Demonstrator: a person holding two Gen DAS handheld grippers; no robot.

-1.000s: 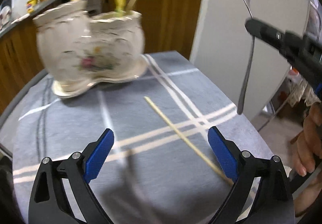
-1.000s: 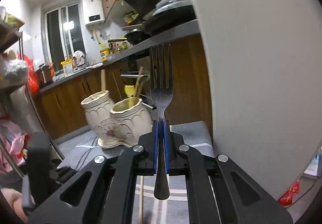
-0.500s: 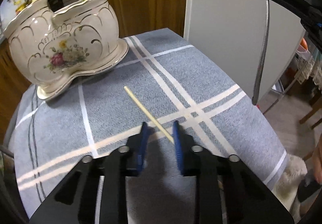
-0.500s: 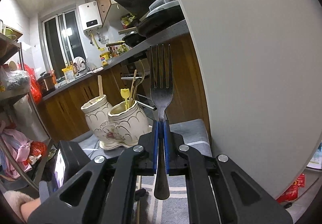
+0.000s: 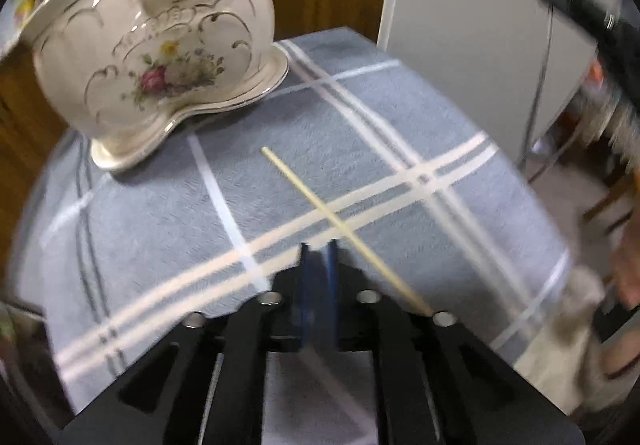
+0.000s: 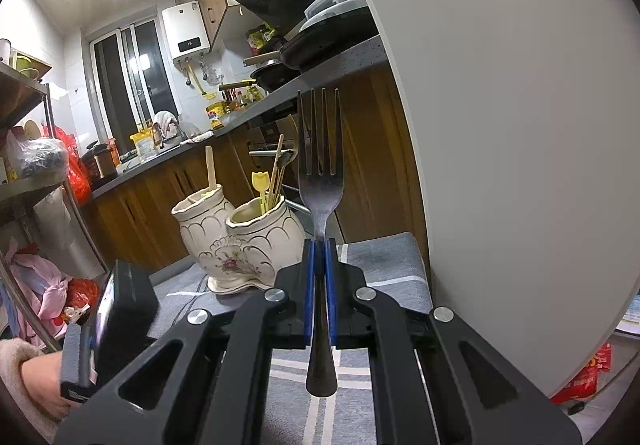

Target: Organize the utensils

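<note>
The right gripper point(image 6: 319, 245) sits low in the centre of the right wrist view, its blue pads pinched tight on the neck of a dark metal fork point(image 6: 321, 181) that stands upright, tines toward the top of the frame and handle end hanging below the jaws. In the left wrist view the left gripper point(image 5: 316, 249) is at the bottom centre, pointing down at the cloth; its blue pads stand a narrow gap apart and the jaws are opening slightly, with nothing between them. A pale wooden chopstick point(image 5: 340, 225) lies flat on the cloth just to the right of those fingertips, running diagonally from the middle of the frame toward the lower right, where its end slips behind the gripper's black frame; it is not gripped. The cloth is a grey tablecloth point(image 5: 168, 205) crossed by white stripes. In the upper left of that view a cream ceramic utensil holder point(image 5: 160, 57) with gold trim and a painted flower stands on its saucer-like base, with two compartments holding several sticks and a yellow piece. The same holder appears left of centre in the right wrist view, beyond the fork. At the lower left there, a hand point(image 6: 40, 389) in a pale fuzzy sleeve grips the left tool's body.
</note>
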